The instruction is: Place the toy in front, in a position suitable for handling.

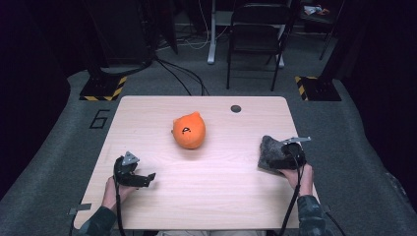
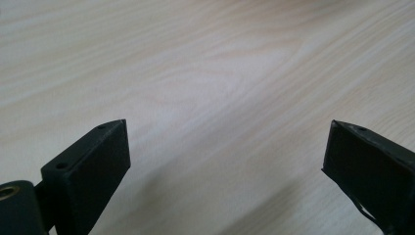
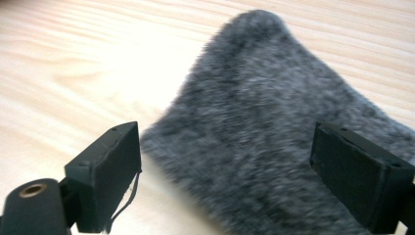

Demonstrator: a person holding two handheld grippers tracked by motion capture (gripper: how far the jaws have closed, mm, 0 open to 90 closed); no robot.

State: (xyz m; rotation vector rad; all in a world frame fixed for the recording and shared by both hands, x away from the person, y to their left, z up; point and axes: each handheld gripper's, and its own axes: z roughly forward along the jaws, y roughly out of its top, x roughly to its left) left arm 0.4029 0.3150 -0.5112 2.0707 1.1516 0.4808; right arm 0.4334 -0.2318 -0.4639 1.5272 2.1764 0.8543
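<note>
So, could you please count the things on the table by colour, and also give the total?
Orange: 1, the orange plush toy, near the middle of the table.
Grey: 1, the grey furry piece, lying between the open jaws of the right gripper.
Total: 2

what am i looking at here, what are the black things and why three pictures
A person sits at a wooden table holding a hand tool in each hand, each with two black jaws. The high view looks down from above: the left gripper is at the left, the right gripper at the right. The other two pictures come from cameras riding on each tool, looking along its jaws. An orange plush toy lies mid-table. The left gripper's jaws stand open over bare wood. The right gripper's jaws stand open at either side of a grey furry thing, not squeezing it.
</note>
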